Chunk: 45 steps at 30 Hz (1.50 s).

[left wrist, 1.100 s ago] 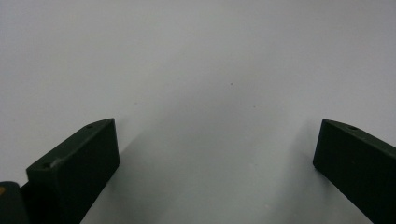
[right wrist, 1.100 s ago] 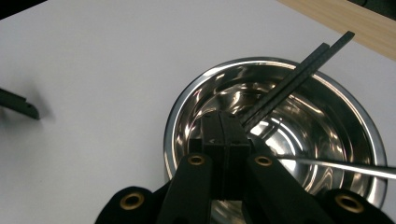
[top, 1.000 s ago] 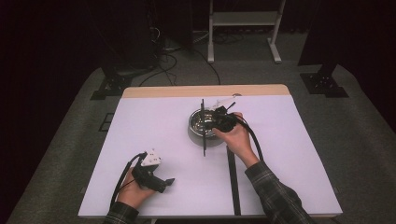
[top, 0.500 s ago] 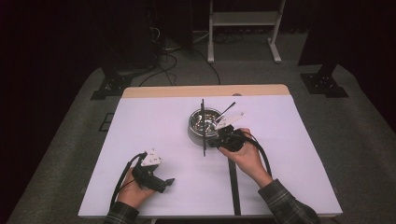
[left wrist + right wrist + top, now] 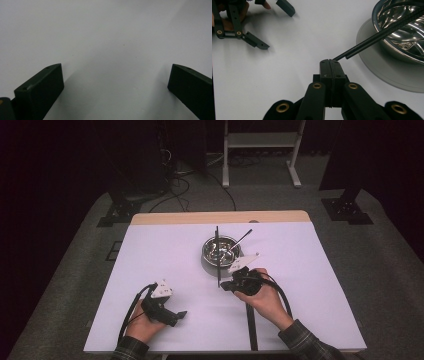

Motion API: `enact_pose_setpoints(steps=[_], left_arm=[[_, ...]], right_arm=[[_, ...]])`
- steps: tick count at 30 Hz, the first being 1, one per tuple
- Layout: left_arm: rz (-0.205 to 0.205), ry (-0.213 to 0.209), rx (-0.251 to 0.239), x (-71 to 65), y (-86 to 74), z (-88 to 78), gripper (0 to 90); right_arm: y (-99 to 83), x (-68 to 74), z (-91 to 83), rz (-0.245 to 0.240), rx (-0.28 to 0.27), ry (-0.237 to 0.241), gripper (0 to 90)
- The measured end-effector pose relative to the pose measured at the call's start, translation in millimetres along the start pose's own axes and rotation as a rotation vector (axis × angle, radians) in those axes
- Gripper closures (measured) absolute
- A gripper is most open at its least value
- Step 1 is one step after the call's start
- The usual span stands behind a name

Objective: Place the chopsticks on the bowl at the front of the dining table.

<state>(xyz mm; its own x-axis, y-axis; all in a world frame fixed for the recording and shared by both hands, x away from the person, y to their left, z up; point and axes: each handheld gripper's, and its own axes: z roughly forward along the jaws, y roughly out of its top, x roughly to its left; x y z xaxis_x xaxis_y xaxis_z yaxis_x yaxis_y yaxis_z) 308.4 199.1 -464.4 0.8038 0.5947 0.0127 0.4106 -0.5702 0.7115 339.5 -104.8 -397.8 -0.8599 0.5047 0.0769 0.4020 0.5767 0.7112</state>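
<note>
A steel bowl (image 5: pixel 221 251) stands at the table's middle, on a grey round mat (image 5: pixel 387 75). Two black chopsticks (image 5: pixel 217 255) lie across its rim, their near ends resting on the table. A spoon (image 5: pixel 244 238) leans in the bowl, handle pointing to the far right. My right gripper (image 5: pixel 225 285) sits just in front of the bowl. Its jaws are pressed together, and the chopsticks' (image 5: pixel 372 40) near ends lie right at the tips of my right gripper (image 5: pixel 329 65), not between them. My left gripper (image 5: pixel 179 316) rests open near the front left, with bare white table between its jaws (image 5: pixel 115 82).
A dark strip (image 5: pixel 251 327) runs along the white table (image 5: pixel 165 250) from under the right hand to the front edge. Cables trail from both grippers. My left gripper (image 5: pixel 278 28) lies some way off to the right gripper's left. A wooden edge (image 5: pixel 220 217) bounds the far side.
My right gripper has drawn back from over the bowl toward the person, down to the chopsticks' near ends. The spoon handle has come into view. The left gripper has stayed put.
</note>
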Motion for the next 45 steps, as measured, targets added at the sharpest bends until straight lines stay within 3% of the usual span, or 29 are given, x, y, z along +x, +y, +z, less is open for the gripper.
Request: enact_pose_setpoints(steps=[14,45], left_arm=[[-0.002,-0.002,0.000,0.0,0.0,0.1,0.0],[0.005,-0.001,0.002,0.5,0.1,-0.1,0.0]], right_arm=[[-0.8,12.2,13.9,-0.026,0.040,0.025,89.7],[2.9,-7.9,27.3,-0.001,0.040,-0.006,89.7]])
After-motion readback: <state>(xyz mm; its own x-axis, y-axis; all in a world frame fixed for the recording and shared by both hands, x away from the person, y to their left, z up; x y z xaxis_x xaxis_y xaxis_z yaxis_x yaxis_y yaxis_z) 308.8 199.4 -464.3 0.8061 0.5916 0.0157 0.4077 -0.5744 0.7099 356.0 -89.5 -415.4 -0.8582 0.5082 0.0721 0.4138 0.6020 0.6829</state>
